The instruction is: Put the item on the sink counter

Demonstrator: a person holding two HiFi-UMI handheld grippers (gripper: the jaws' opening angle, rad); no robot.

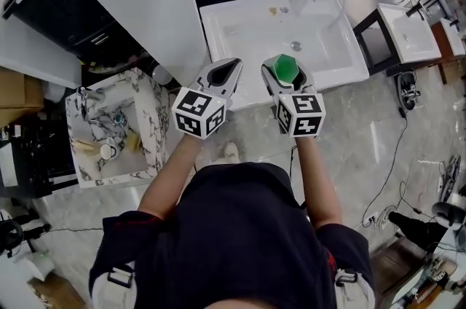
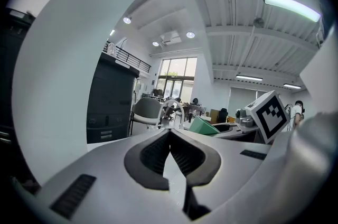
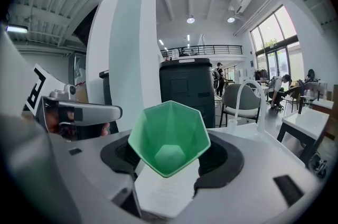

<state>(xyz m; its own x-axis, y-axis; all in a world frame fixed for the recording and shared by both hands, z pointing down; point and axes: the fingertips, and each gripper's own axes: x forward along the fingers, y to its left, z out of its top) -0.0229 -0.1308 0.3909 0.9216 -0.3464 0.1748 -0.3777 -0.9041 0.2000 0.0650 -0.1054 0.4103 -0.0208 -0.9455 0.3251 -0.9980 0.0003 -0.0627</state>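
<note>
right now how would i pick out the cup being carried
Find the white sink counter. At its front edge, the right gripper holds the cup in its jaws. Its green, faceted sides set it apart; the left gripper holds nothing.

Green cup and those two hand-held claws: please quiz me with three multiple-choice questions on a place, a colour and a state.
1. Where is the green cup?
A. Lying in the basin
B. Between the jaws of the right gripper
C. On the floor

2. What colour is the sink straight ahead of both grippers?
A. Black
B. Red
C. White

3. How do the jaws of the left gripper stand?
A. Shut, nothing between them
B. Wide apart
C. Clamped on a bottle

1 B: that gripper's view shows the jaws pressing its sides.
2 C: the head view shows it white.
3 A: its view shows the tips meeting, nothing between.
</note>
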